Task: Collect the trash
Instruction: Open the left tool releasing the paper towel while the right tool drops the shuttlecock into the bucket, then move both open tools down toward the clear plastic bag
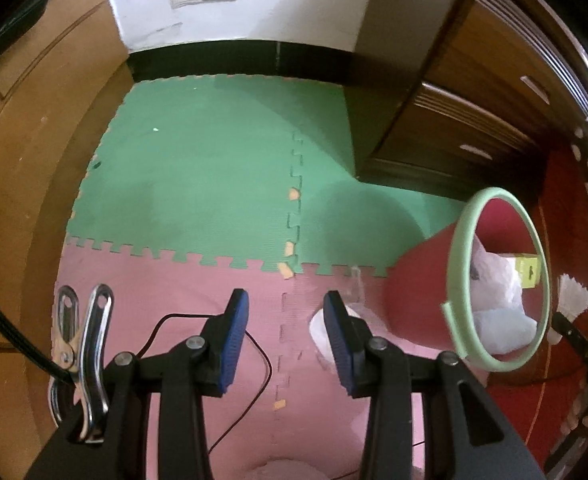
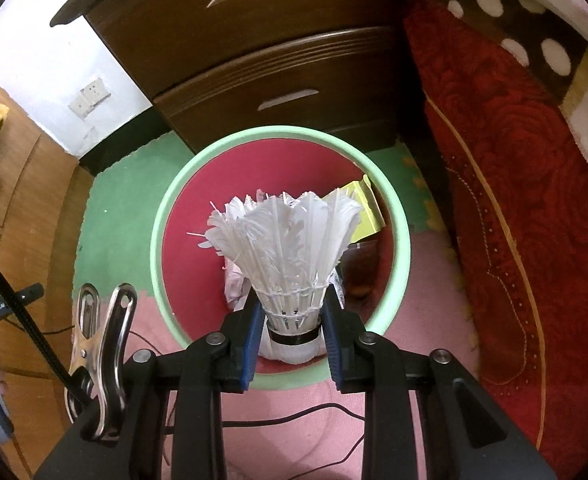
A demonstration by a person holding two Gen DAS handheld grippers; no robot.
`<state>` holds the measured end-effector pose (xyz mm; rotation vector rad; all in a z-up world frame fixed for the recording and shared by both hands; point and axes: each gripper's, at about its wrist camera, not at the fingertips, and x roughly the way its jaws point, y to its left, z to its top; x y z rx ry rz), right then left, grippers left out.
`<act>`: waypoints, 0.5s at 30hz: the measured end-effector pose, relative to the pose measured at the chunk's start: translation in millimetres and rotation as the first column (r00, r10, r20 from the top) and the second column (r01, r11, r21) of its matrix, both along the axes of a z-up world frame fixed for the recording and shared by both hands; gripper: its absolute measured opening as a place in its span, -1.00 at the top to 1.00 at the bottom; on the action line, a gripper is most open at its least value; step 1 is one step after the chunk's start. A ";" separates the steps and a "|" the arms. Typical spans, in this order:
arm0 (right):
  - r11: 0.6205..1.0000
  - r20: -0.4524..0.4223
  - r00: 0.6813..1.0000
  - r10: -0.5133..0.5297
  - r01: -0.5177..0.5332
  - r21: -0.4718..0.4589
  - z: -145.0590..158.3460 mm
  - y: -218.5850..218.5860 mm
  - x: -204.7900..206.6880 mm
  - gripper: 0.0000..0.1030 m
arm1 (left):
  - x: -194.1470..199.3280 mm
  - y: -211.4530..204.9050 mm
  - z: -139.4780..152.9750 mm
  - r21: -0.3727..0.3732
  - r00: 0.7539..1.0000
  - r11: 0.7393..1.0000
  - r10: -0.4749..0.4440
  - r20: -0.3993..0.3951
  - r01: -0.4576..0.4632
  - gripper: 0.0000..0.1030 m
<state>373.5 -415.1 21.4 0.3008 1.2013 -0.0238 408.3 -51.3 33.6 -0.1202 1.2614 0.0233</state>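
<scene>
Left tool (image 1: 286,332): stood wide apart and held nothing, low over the pink floor mat (image 1: 198,280).
White scrap (image 1: 322,334): lay on the mat just beyond the left tool's right finger, partly hidden by it; what it was could not be told.
Red bin (image 1: 418,292): stood to the right of the left tool, its green rim (image 1: 460,264) turned toward that camera, with white and yellow rubbish already inside.
Right tool (image 2: 292,326): was closed on the shuttlecock (image 2: 290,240), gripping it at the base of the feathers just above the cork.
Key relation: the shuttlecock's long axis pointed away from the tool and into the bin's mouth, feathers foremost, cork over the near rim.
Next move, as a judgement: letting go there should drop it in, though the cork sat close to the rim's edge.
Nearer hand: the right.
</scene>
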 end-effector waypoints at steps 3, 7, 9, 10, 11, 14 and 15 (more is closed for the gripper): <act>1.000 -0.006 1.000 -0.007 0.007 -0.014 -1.8 1.9 1.9 0.44 | -1.9 6.4 -5.1 0.002 1.000 1.000 0.008 -0.010 -0.008 0.21; 0.999 -0.015 1.000 -0.015 0.015 -0.046 -4.2 4.3 4.5 0.31 | -4.9 7.2 -12.8 0.004 1.000 1.000 0.005 -0.023 -0.005 0.21; 0.999 -0.012 1.000 -0.017 0.016 -0.049 -4.8 5.0 4.5 0.24 | -6.7 7.5 -16.5 0.003 1.000 1.000 0.001 -0.029 0.000 0.21; 0.999 -0.010 1.000 -0.017 0.016 -0.049 -4.7 5.1 4.0 0.24 | -7.6 7.5 -18.4 0.003 0.999 1.000 -0.003 -0.032 0.003 0.21; 0.999 -0.008 1.000 -0.019 0.018 -0.050 -4.5 5.3 3.3 0.22 | -8.2 7.3 -20.2 0.002 0.999 1.000 -0.005 -0.033 0.005 0.21; 0.998 0.002 1.000 -0.020 0.020 -0.053 -2.7 7.4 0.6 0.16 | -9.6 6.1 -25.7 0.001 0.999 1.000 -0.015 -0.040 0.015 0.21; 0.998 0.008 1.000 -0.019 0.019 -0.053 -1.5 9.2 -1.0 0.14 | -9.5 5.7 -28.0 0.000 0.999 1.000 -0.017 -0.042 0.017 0.21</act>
